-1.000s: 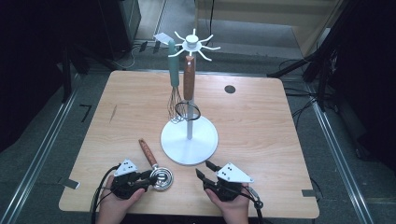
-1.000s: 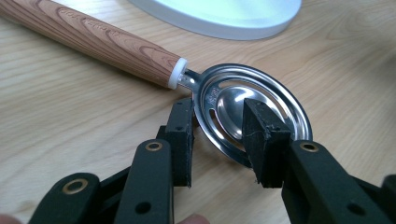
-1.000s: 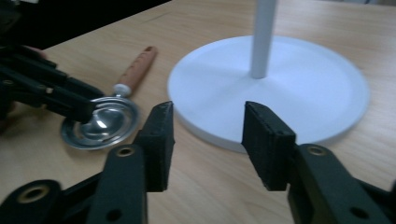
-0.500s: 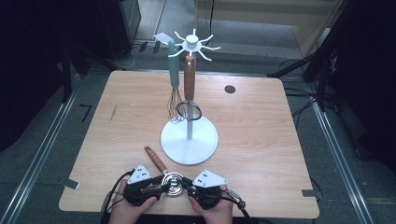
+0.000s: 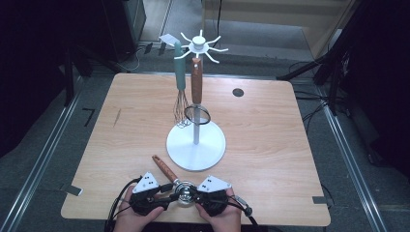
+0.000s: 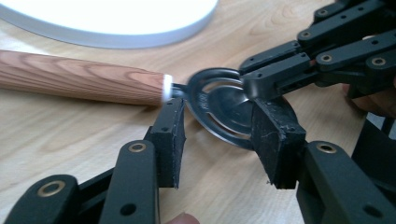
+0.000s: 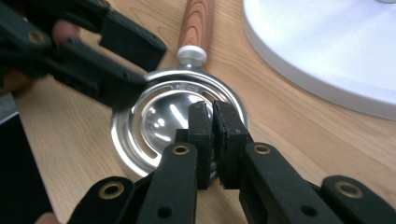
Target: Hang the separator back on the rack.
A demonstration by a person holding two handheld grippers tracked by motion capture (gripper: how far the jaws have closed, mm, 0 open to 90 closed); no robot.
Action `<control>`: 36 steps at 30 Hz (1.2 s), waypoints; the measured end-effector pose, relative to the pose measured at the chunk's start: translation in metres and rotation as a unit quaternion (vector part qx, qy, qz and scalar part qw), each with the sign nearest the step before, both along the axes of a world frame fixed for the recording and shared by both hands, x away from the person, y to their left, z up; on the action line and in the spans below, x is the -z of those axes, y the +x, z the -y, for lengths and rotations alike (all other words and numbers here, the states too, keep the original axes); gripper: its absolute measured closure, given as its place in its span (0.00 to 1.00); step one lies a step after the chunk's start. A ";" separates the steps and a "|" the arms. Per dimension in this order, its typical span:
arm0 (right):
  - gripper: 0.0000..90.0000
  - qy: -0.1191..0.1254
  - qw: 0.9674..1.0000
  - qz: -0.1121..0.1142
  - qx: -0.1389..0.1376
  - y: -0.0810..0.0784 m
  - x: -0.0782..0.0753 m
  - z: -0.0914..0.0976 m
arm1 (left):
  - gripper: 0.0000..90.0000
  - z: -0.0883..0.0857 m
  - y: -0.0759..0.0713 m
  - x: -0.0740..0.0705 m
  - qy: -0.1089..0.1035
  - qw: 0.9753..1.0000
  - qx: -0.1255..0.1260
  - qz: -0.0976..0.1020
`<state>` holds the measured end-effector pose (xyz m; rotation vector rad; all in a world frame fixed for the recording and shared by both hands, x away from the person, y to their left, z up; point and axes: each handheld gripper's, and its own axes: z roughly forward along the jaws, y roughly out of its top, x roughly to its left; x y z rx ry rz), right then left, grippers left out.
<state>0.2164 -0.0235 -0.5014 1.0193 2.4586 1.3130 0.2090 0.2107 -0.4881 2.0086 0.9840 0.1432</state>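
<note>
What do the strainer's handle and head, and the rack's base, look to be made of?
Handle: wood, going by its reddish-brown grain, smooth finish. Head: polished metal, probably steel, with mirror-like reflections and slotted rim. Base: white, smooth and matte, plastic or painted metal; the look leaves it open.

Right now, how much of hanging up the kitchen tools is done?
Two tools, a whisk and a wooden-handled strainer, hang on the white rack. In hand: the right gripper pinches the wooden-handled egg separator on the table; the left gripper straddles it. Hanging it is left.
</note>
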 end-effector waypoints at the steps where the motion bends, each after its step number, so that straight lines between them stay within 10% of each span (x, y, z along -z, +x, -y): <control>1: 0.97 -0.005 1.000 0.002 0.003 0.000 0.000 0.001 | 0.64 -0.003 0.001 -0.001 -0.005 1.000 -0.002 0.001; 17: 0.93 -0.055 0.997 0.027 0.037 0.007 -0.001 0.026 | 0.94 -0.045 0.017 -0.006 -0.007 0.999 -0.045 0.002; 30: 0.82 -0.056 0.996 0.031 0.062 0.012 -0.006 0.055 | 0.92 -0.071 0.023 -0.008 -0.027 0.996 -0.089 0.012; 36: 0.74 -0.037 0.998 0.045 0.031 0.015 -0.020 0.045 | 0.88 -0.083 0.026 -0.008 -0.017 0.993 -0.116 0.024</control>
